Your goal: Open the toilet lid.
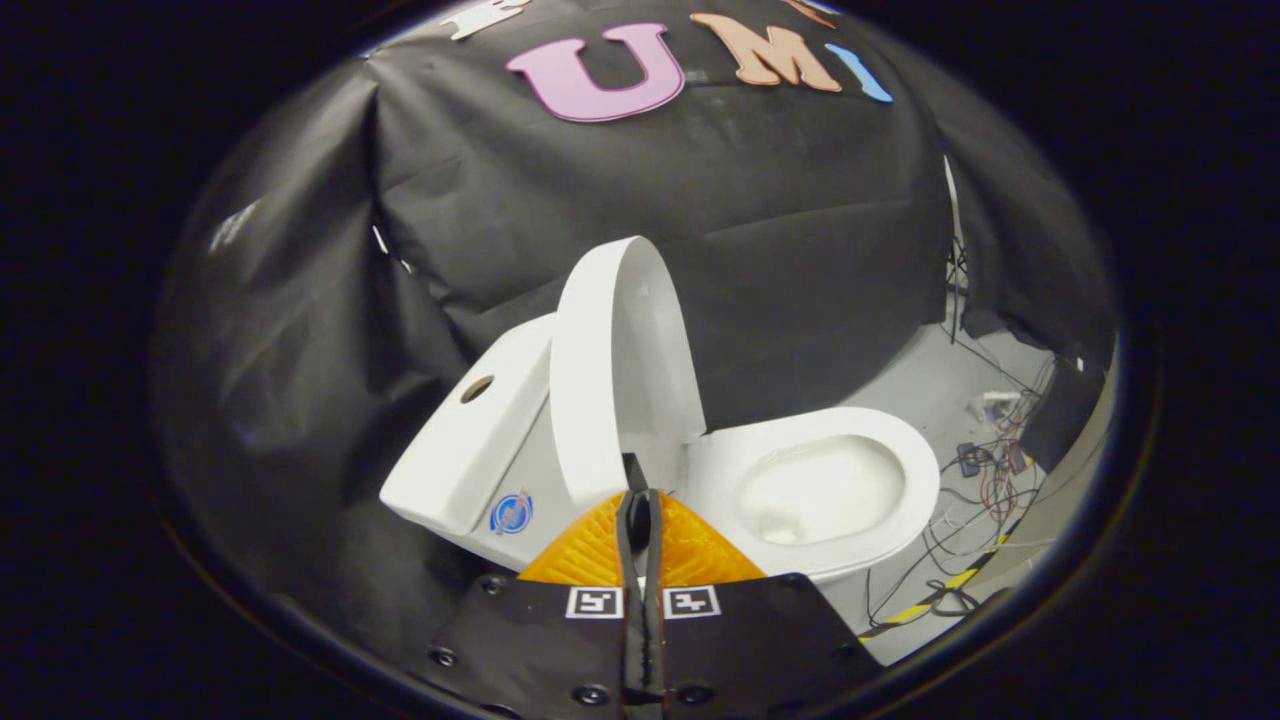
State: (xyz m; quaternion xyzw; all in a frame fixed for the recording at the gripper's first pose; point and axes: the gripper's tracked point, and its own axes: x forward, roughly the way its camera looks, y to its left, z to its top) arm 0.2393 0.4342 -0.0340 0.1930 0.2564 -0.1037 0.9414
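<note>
From the gripper view, the hand-held gripper has its fingers pressed together, holding nothing. Just ahead of them the toilet lid stands raised, leaning toward the cistern. The open toilet bowl lies beside it.

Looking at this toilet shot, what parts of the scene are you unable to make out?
- Gripper view: the gripper has its fingers closed together with nothing between them; they cover the near edge of the raised lid, so contact there is unclear.
- The hinge is hidden behind the lid.
- The sticker on the tank is too small to make out.
- The cables on the floor are too tangled and small to trace.
</note>
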